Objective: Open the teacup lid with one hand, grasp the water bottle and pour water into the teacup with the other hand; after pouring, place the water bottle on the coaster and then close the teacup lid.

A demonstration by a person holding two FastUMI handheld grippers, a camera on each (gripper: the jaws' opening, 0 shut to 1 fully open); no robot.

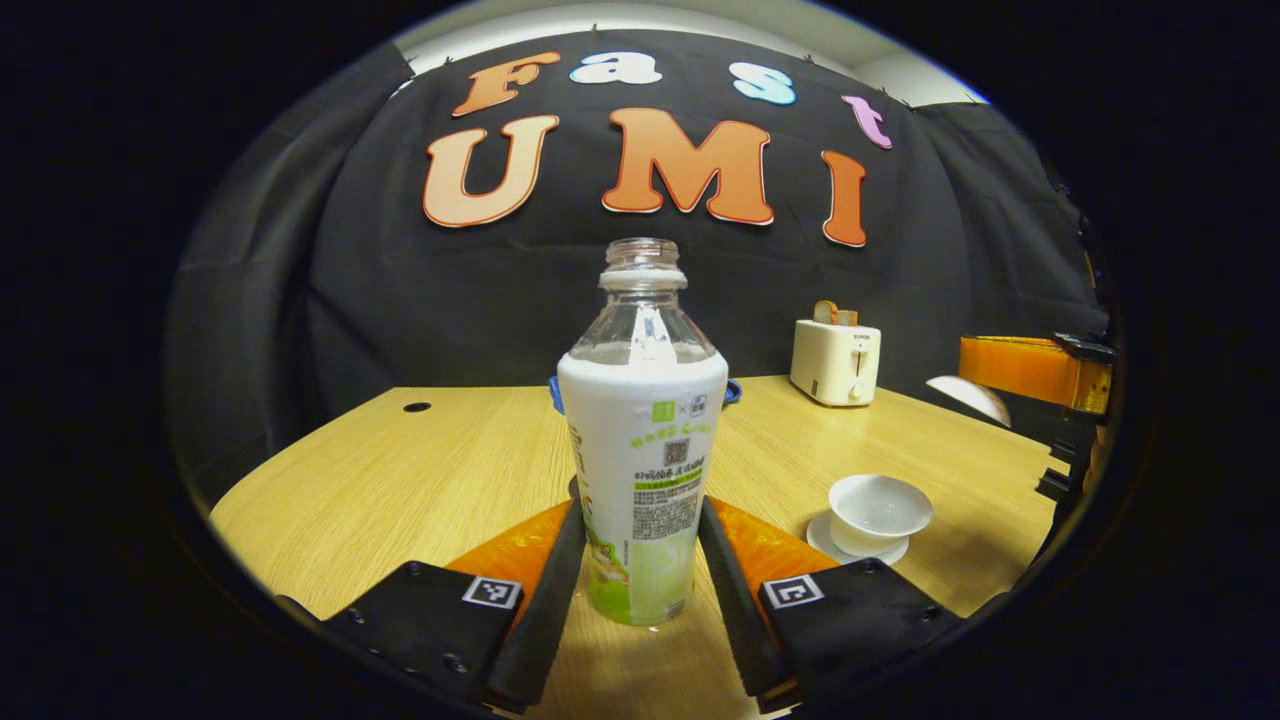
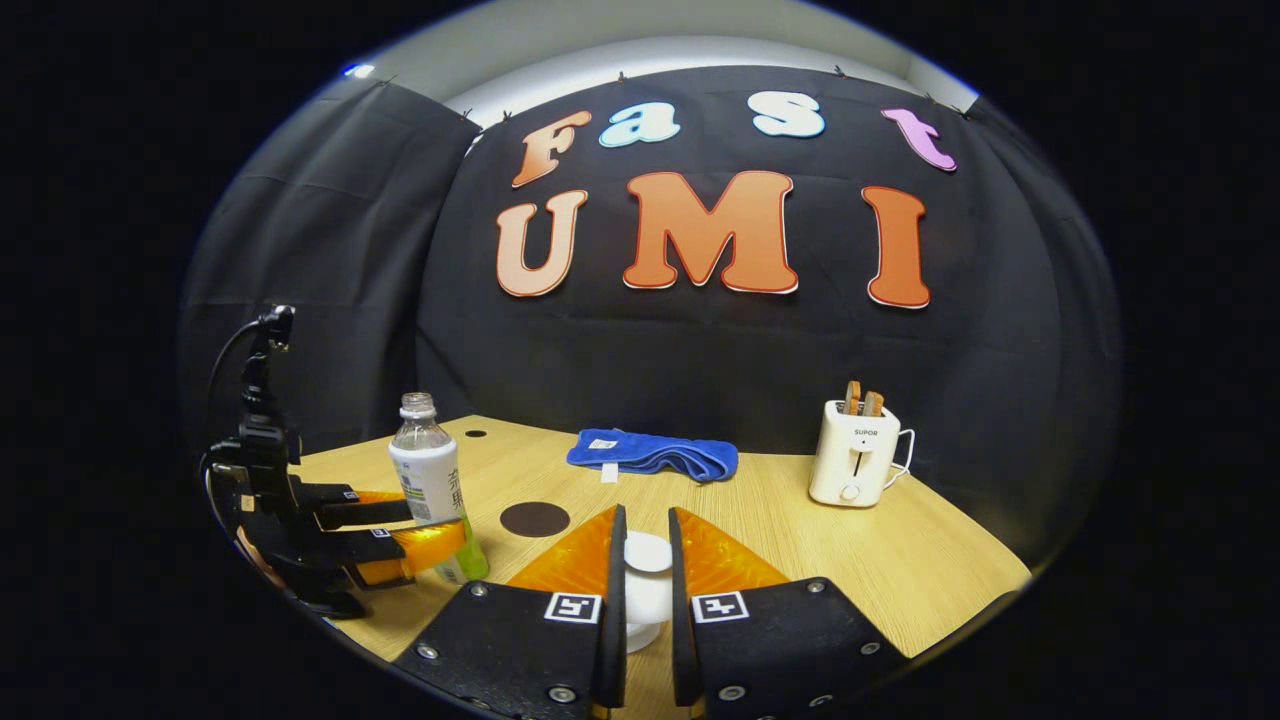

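Water bottle (image 1: pixel 642 440) upright on desk (image 1: pixel 400 470), long axis vertical, uncapped mouth pointing up, dead centre between left tool (image 1: pixel 640 590) fingers; contact looks made, likely gripped. Teacup (image 1: pixel 880 512) uncovered on saucer, ahead-right of left tool, so pour goes rightward. Lid (image 2: pixel 645 585) pinched between right tool (image 2: pixel 641 600) fingers. Coaster (image 2: pixel 534 519) ahead-left of right tool.
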